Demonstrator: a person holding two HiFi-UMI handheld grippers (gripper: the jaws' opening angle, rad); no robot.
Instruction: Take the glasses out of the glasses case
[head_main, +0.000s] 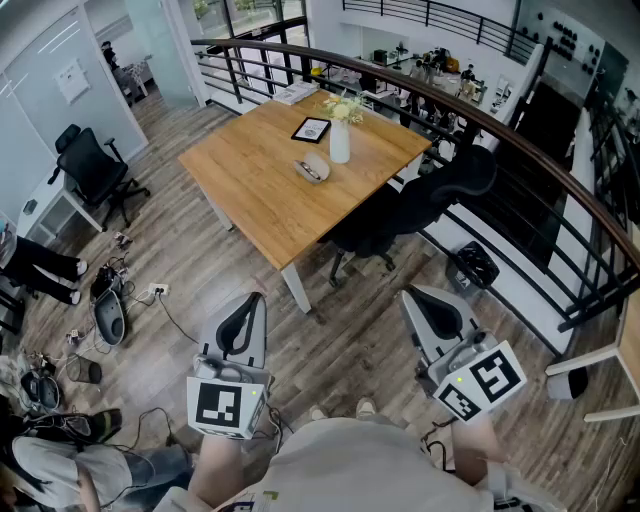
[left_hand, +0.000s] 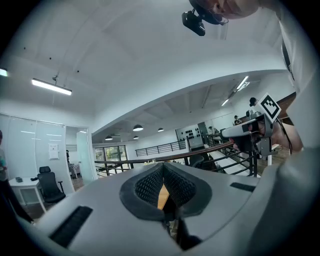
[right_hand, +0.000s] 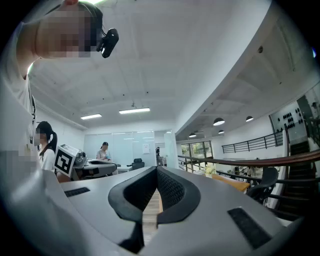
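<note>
The glasses case (head_main: 312, 168) is a small pale tan oval with a dark streak across its top. From the head view it is too small to tell whether the lid is up or down. It lies on the wooden tabletop (head_main: 250, 195), towards the far half, just beside a white vase (head_main: 340, 143) and at about 7 o'clock from it. The vase holds pale yellow flowers (head_main: 343, 108). A black-framed card (head_main: 311, 129) lies flat at roughly 10 o'clock from the vase, near the case but apart from it. The rest of the wood is bare.

A black office chair (head_main: 425, 195) stands against the tabletop's edge at 4 o'clock from the case. A dark curved railing (head_main: 520, 135) runs behind it. Plank floor (head_main: 190, 280) lies between the tabletop and the person.

Both grippers are well apart from the case, held close to the person's body at the bottom of the head view. The left gripper (head_main: 257, 298) sits at about 7 o'clock from the case and the right gripper (head_main: 409, 294) at about 5 o'clock. Each carries its marker cube at the near end.

Each gripper's own view shows ribbed black pads meeting at the tips (only a thin wedge of background shows below them). Both sets of jaws are clenched, with nothing between them.
</note>
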